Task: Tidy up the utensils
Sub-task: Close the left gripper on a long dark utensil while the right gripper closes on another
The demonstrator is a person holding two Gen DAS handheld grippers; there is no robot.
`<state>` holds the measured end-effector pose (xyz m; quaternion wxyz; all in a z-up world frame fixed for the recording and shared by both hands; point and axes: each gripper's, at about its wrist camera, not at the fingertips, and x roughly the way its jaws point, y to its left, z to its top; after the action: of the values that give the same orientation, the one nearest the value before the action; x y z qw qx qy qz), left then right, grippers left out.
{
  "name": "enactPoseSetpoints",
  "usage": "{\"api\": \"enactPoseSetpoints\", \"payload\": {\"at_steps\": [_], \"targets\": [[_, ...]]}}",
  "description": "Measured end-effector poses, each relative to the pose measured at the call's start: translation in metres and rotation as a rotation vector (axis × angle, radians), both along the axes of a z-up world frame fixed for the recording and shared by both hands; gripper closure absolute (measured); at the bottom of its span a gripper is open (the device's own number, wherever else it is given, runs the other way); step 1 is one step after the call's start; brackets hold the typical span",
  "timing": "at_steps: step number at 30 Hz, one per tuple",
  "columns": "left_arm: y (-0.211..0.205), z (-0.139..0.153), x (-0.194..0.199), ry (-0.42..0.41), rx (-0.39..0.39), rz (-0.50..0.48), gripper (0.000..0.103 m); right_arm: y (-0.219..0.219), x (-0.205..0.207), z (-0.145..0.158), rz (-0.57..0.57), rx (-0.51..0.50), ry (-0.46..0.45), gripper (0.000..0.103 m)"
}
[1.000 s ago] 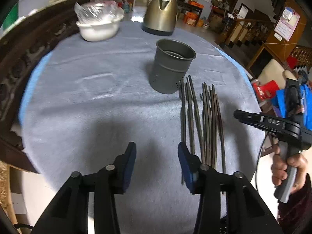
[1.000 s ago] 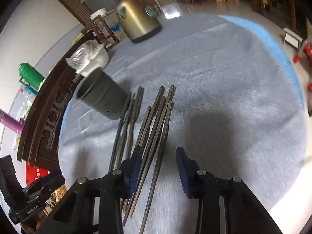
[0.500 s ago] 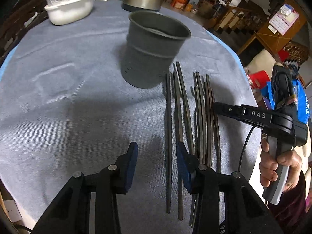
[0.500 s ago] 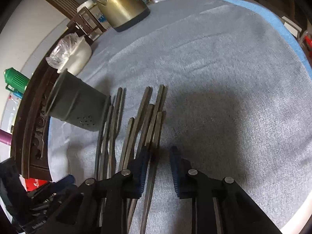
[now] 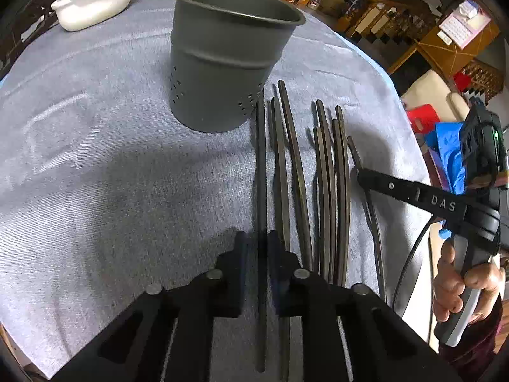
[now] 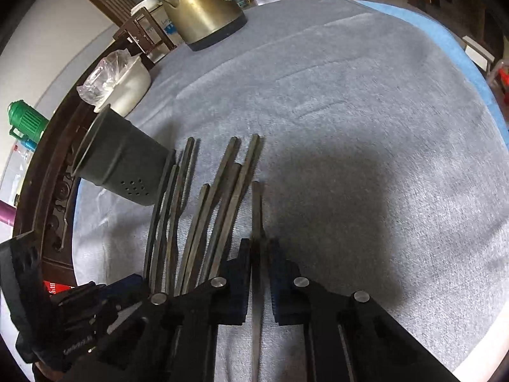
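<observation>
Several dark chopsticks (image 5: 321, 172) lie side by side on the grey cloth, right of a grey perforated metal holder (image 5: 222, 63) that stands upright. My left gripper (image 5: 257, 242) is shut on the leftmost chopstick (image 5: 261, 159), which runs between its pads. My right gripper (image 6: 259, 248) is shut on the rightmost chopstick (image 6: 257, 210); it also shows in the left wrist view (image 5: 361, 176) at the row's right edge. The holder shows in the right wrist view (image 6: 117, 159) at the left, with the other chopsticks (image 6: 206, 216) beside it.
A white bowl with a plastic bag (image 5: 92, 3) and a brass kettle (image 6: 200, 9) stand at the far side of the round table. The table's carved wooden rim (image 6: 47, 210) runs along the left. A green flask (image 6: 25, 121) stands beyond it.
Both grippers moved down and forward to the chopsticks and closed, the left on the leftmost stick, the right on the rightmost one. The holder now looms closer in the left view.
</observation>
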<state>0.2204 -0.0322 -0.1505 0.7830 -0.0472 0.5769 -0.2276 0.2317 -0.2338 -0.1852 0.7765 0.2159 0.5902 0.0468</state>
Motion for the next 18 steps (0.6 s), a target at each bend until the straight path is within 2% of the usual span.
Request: {"api": "enactPoseSetpoints", "payload": {"at_steps": [7, 12, 18], "targets": [[0.006, -0.003, 0.002, -0.003, -0.029, 0.004, 0.096, 0.002, 0.004, -0.001, -0.011, -0.006, 0.011, 0.090], [0.015, -0.003, -0.012, -0.003, -0.037, -0.007, 0.096, 0.009, 0.003, 0.001, 0.018, -0.052, -0.012, 0.091], [0.035, -0.003, -0.031, 0.037, -0.060, -0.018, 0.096, 0.006, -0.002, 0.002, 0.025, -0.053, -0.016, 0.095]]}}
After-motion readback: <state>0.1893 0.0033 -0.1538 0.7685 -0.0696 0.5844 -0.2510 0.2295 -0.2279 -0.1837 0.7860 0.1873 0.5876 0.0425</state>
